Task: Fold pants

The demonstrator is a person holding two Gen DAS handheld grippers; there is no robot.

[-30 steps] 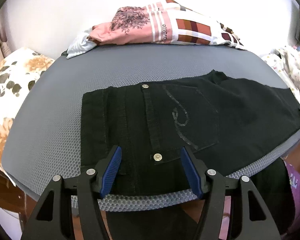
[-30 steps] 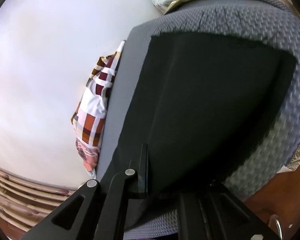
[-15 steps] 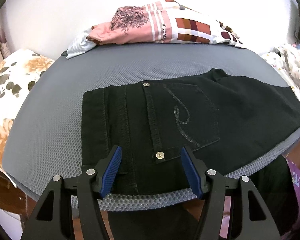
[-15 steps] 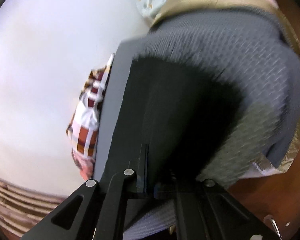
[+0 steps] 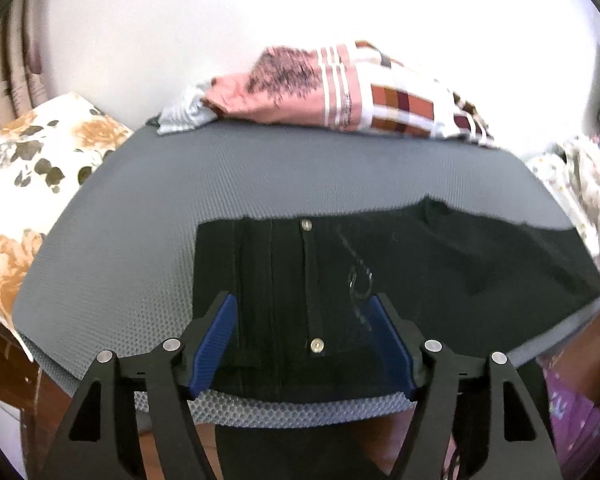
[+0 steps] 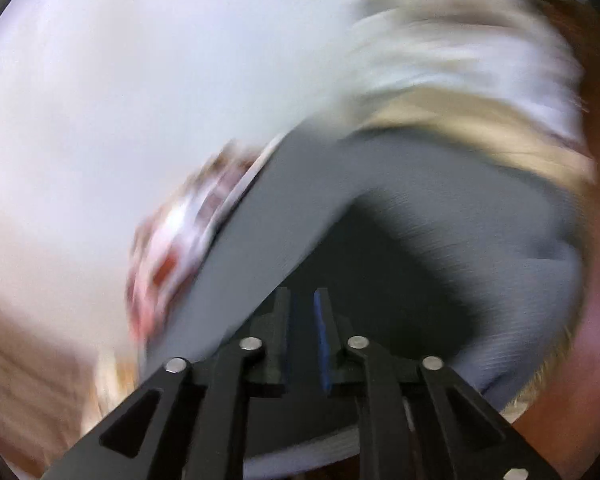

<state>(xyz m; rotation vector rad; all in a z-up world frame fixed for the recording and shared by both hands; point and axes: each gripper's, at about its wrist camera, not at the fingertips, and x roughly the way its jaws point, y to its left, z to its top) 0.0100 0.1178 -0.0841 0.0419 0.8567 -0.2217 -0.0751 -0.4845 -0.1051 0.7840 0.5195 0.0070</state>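
Black denim pants (image 5: pixel 380 264) lie on a grey honeycomb-textured mat (image 5: pixel 260 176); beyond, a pink-and-plaid folded cloth (image 5: pixel 340 92), a white-and-orange floral pillow (image 5: pixel 32 168).

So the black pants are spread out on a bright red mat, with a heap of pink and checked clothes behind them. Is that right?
Not quite: the mat is grey, not bright red. The left wrist view shows this plainly. The rest holds: the black pants lie spread out on it, and the heap of pink and checked clothes sits behind them.
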